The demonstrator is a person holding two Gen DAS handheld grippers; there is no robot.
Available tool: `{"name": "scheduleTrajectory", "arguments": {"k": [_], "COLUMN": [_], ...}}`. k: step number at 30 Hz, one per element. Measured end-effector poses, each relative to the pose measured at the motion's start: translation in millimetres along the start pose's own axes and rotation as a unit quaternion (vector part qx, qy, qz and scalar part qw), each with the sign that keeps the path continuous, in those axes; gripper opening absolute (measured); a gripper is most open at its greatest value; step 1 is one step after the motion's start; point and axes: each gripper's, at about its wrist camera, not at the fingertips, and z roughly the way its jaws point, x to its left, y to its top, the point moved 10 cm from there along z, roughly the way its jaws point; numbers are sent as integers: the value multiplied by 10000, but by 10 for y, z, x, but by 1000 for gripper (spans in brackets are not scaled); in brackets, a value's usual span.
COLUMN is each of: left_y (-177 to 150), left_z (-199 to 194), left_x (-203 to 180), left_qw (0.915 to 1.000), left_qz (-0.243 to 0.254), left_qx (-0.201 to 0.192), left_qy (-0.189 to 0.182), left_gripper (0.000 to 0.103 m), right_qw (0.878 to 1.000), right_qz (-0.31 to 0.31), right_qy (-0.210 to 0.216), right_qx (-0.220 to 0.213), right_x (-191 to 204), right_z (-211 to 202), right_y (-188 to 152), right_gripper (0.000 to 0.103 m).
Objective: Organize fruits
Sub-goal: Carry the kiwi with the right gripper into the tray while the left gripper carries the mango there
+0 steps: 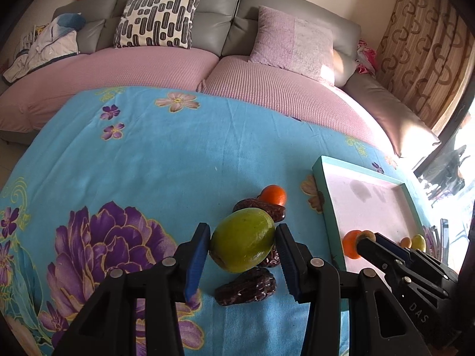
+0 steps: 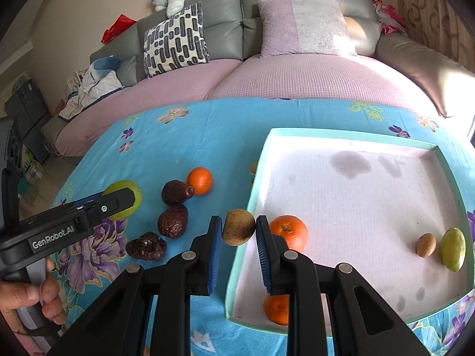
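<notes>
My left gripper (image 1: 242,255) is shut on a round green fruit (image 1: 242,241), blue pads pressing both its sides, above the flowered blue cloth. Around it lie three dark dates (image 1: 246,286) and an orange (image 1: 273,195). My right gripper (image 2: 239,237) is shut on a small brownish fruit (image 2: 238,227), right at the left rim of the teal tray (image 2: 341,132). Inside the tray lie two oranges (image 2: 288,233), a small brown fruit (image 2: 426,245) and an oval green fruit (image 2: 452,249). In the right wrist view the left gripper (image 2: 118,198) sits left of the dates (image 2: 172,221).
A person's hand (image 2: 32,299) grips the left tool's handle at the lower left. Behind the blue cloth (image 1: 166,160) runs a sofa (image 1: 148,71) with a pink cover and cushions. A patterned curtain (image 1: 424,59) hangs at the right.
</notes>
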Motion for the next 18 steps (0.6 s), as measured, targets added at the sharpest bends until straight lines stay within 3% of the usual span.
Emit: {"name": "scheduleTrajectory", "arguments": {"k": [9, 18], "left_y": [-95, -409], "left_z": [1, 115], "left_x": [-585, -1308], "left_qw": [9975, 9864], "left_qz": [596, 1396], "left_qx": [83, 402], "left_qy": [-363, -762], "left_gripper": [48, 48], "right_qw": [9943, 9844], "right_qz": [699, 1232], "right_qy": [-781, -1209], "right_qx": [-182, -348], "right_x": [-810, -1372], "right_z": [-261, -522], "right_y": [61, 26], "right_gripper": [24, 25]}}
